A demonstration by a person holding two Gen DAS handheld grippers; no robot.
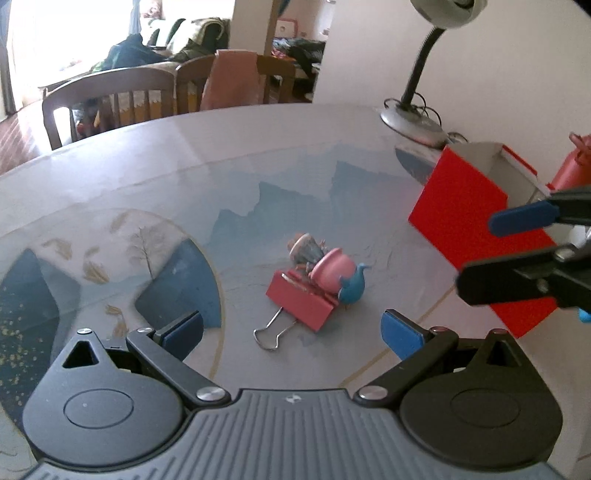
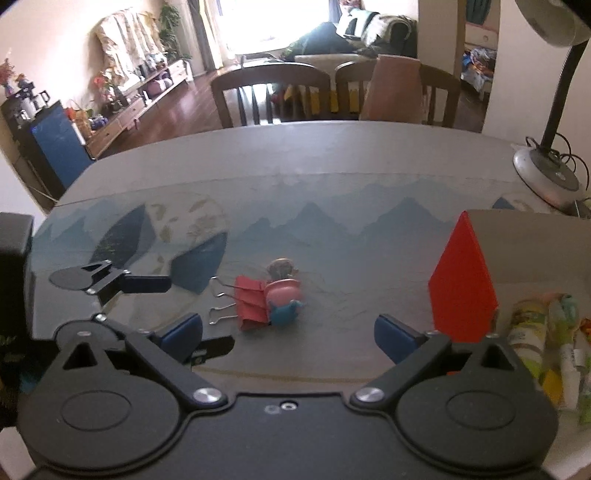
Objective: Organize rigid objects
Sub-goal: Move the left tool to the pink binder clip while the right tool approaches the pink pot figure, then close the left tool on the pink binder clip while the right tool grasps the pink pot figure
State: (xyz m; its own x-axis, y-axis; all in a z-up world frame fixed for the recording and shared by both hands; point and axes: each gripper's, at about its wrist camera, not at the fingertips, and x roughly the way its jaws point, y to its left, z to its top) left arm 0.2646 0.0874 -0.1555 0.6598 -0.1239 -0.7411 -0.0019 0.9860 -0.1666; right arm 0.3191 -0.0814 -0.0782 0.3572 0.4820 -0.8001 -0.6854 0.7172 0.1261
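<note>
Resting on mountain-print table (image 1: pixel 258 177): binder clip (image 1: pixel 301 305), pig toy (image 1: pixel 330 273) | chairs (image 2: pixel 269 94) behind | both jaws wide, empty

Wooden chairs (image 2: pixel 271 94) beyond the table (image 2: pixel 332 155), bright window (image 2: pixel 266 22), white walls.

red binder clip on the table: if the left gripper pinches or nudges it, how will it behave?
The red binder clip looks like folded metal, so probably stiff and light. Its wire handles seem hinged, so gripping them would likely let the body swing; the body is safer. It lies flat, so it should slide, not roll, but the pink pig figure sits close against it and would likely topple.
</note>
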